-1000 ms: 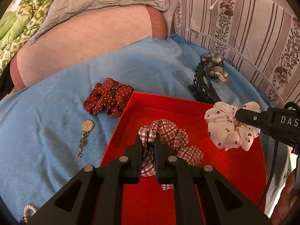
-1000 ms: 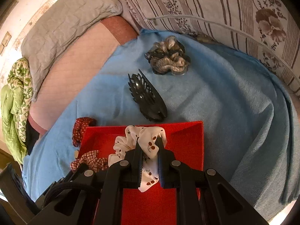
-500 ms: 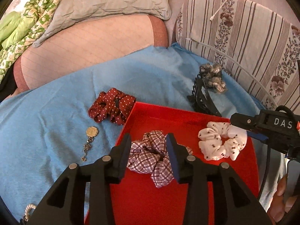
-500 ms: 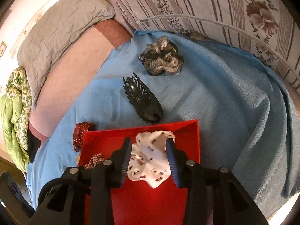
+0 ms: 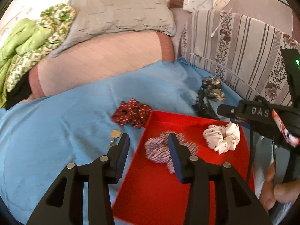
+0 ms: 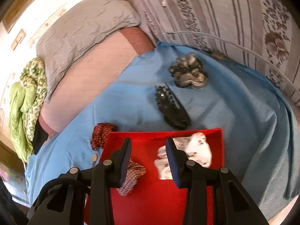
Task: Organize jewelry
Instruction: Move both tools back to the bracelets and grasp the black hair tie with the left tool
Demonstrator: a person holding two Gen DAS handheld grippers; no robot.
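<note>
A red tray (image 5: pixel 155 191) (image 6: pixel 159 202) lies on a blue cloth. In it are a plaid scrunchie (image 5: pixel 159 150) (image 6: pixel 131 178) and a white spotted scrunchie (image 5: pixel 223 138) (image 6: pixel 195 150). My left gripper (image 5: pixel 147 140) is open and empty, raised above the tray's left rim. My right gripper (image 6: pixel 148 146) is open and empty, raised above the tray. On the cloth lie a dark red dotted scrunchie (image 5: pixel 131 114) (image 6: pixel 101 133), a gold pendant (image 5: pixel 114 134), a black claw clip (image 6: pixel 171 110) (image 5: pixel 204 106) and a grey scrunchie (image 6: pixel 189 73) (image 5: pixel 212 88).
A pink bolster (image 5: pixel 97 60) and a grey pillow (image 5: pixel 120 13) lie behind the blue cloth (image 5: pixel 46 140). A striped floral cushion (image 5: pixel 243 52) stands at the right. A green quilt (image 5: pixel 28 43) is bunched at the far left.
Both grippers opened and let go of their scrunchies, the left the plaid one, the right the white one. Both then lifted and drew back; the scrunchies lie in the tray.
</note>
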